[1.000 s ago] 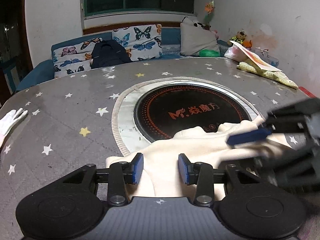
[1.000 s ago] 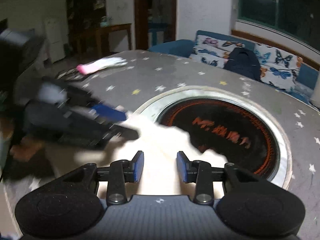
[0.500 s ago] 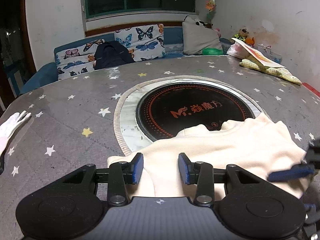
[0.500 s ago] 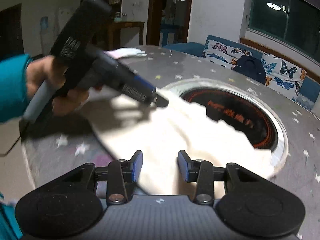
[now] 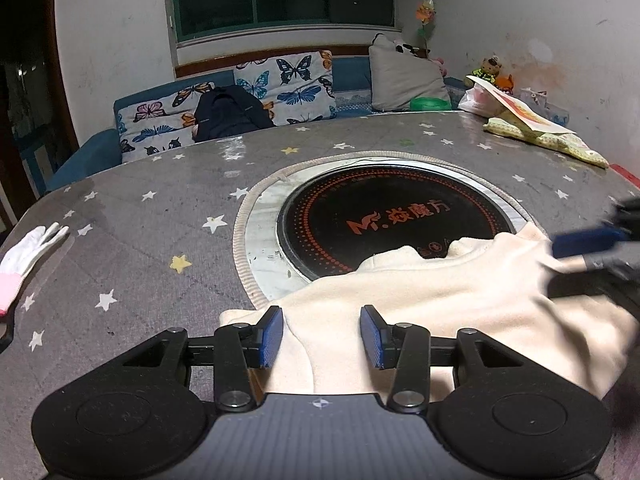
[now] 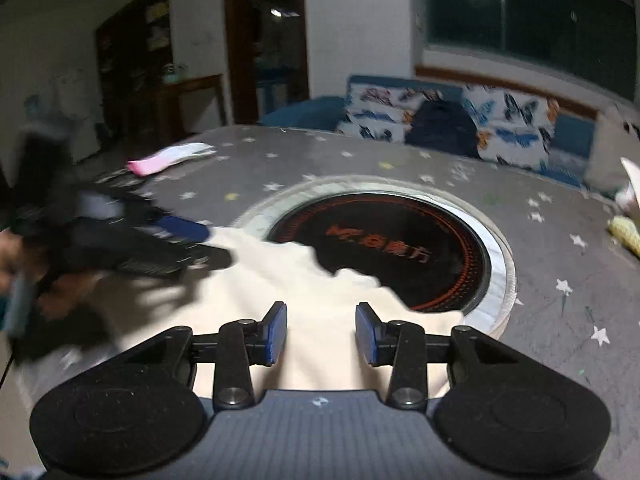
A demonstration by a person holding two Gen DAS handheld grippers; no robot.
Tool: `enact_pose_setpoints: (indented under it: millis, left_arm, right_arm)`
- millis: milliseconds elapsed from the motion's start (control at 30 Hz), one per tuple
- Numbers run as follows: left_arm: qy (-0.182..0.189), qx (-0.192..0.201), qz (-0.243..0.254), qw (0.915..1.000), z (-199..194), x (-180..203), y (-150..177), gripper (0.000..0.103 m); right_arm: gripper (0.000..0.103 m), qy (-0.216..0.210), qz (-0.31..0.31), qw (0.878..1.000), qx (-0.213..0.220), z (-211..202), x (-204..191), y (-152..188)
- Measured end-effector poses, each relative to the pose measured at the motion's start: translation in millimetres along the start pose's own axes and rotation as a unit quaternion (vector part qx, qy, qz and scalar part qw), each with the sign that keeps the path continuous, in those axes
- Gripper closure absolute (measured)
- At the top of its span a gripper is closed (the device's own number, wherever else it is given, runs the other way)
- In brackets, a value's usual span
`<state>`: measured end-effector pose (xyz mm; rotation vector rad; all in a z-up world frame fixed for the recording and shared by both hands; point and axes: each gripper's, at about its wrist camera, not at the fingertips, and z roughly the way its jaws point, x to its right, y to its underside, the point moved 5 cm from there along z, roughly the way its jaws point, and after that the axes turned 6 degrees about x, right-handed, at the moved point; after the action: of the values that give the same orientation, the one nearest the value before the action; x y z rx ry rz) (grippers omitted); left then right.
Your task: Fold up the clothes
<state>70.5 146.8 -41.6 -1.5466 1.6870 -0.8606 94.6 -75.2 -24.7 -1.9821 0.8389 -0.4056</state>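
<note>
Lying crosswise, cream garment (image 5: 440, 300) has its neckline facing the cooktop (image 5: 392, 220)

A round black induction cooktop (image 5: 394, 222) with orange lettering is set into the centre of the grey star-patterned table (image 5: 152, 248). A white glove with pink cuff (image 5: 24, 258) is laid at the left edge. A yellow-green patterned cloth (image 5: 548, 142) is placed at the far right edge.

**My two handheld grippers: appearance**

My left gripper (image 5: 321, 337): matte black body, ribbed grey centre plate with a small cross mark, two round black side discs, black linkage arms with silver screws, blue ribbed pads (image 5: 271, 335). My right gripper (image 6: 321, 334): identical build. My hand (image 6: 56, 294): bare skin, blurred
</note>
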Motion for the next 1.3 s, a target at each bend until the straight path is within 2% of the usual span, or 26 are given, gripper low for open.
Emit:
enact_pose_setpoints:
  millis: [100, 233, 333, 533, 667, 833, 967, 1067, 1167, 1300]
  left_arm:
    - [0.001, 0.002, 0.000, 1.0000, -0.6, -0.8, 1.0, 0.055]
    - [0.000, 0.004, 0.004, 1.0000, -3.5, -0.9, 1.7, 0.054]
    - [-0.003, 0.008, 0.014, 0.9999, -10.1, 5.5, -1.1, 0.054]
    - [0.031, 0.026, 0.039, 0.9984, -15.8, 39.0, -7.8, 0.054]
    - [0.029, 0.015, 0.058, 0.9978, -3.0, 54.8, -2.9, 0.054]
    - [0.030, 0.012, 0.037, 0.9988, 0.8, 47.9, -2.1, 0.054]
    - [0.026, 0.022, 0.042, 0.9986, -9.6, 53.4, -3.4, 0.054]
    - [0.041, 0.032, 0.049, 0.9974, -23.0, 63.0, -1.9, 0.054]
    - [0.059, 0.042, 0.063, 0.9954, -35.7, 76.0, 4.0, 0.054]
    - [0.088, 0.045, 0.071, 0.9926, -45.5, 93.6, 12.6, 0.054]
  right_arm:
    - [0.071, 0.039, 0.002, 0.999, -0.035, 29.8, 18.4, 1.6]
    - [0.071, 0.093, -0.012, 0.995, -0.033, 36.4, 34.1, 0.6]
    - [0.071, 0.071, -0.012, 0.997, -0.018, 23.7, 29.0, -1.4]
    - [0.070, 0.019, -0.029, 0.999, -0.003, 3.4, -3.8, 3.5]
    - [0.070, 0.034, -0.021, 0.999, -0.008, -6.0, -4.0, 17.3]
    - [0.070, 0.023, -0.003, 1.000, 0.015, -42.8, -6.4, 29.9]
    - [0.070, 0.035, 0.001, 0.999, -0.009, -55.5, -4.5, 52.1]
    - [0.070, 0.033, 0.022, 0.999, -0.019, -61.4, 3.9, 58.8]
    - [0.070, 0.029, 0.026, 0.999, -0.004, -66.0, 9.8, 45.2]
    - [0.070, 0.022, 0.028, 0.999, 0.016, -50.1, 16.2, 15.8]
